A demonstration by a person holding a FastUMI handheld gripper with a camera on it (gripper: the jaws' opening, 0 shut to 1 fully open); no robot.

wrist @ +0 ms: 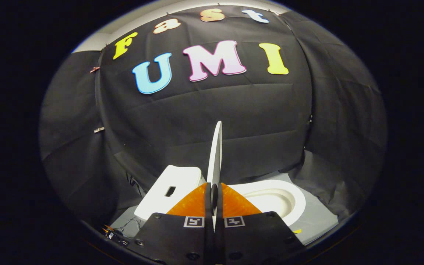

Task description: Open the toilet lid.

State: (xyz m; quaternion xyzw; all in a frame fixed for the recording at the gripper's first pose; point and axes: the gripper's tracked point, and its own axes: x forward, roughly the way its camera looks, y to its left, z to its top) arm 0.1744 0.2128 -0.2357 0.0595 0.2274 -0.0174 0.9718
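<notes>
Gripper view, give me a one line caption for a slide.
Gripper fingers shut on the edge of the raised toilet lid, held upright between the tank and the open bowl.

- My gripper point(214, 191) is closed on the toilet lid point(216, 154), which stands upright, edge-on, dividing the space.
- Left of it the cistern point(169, 191) blocks passage.
- Right, above the seat point(276, 198), there is open room up to the booth wall point(197, 121).

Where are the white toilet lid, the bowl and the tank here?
White toilet lid point(216, 154), claw view: its thin raised edge, pinched between the claw's fingers.
White oval toilet bowl point(296, 202), claw view: its rim.
White boxy toilet tank point(162, 197), claw view: its top.
</notes>
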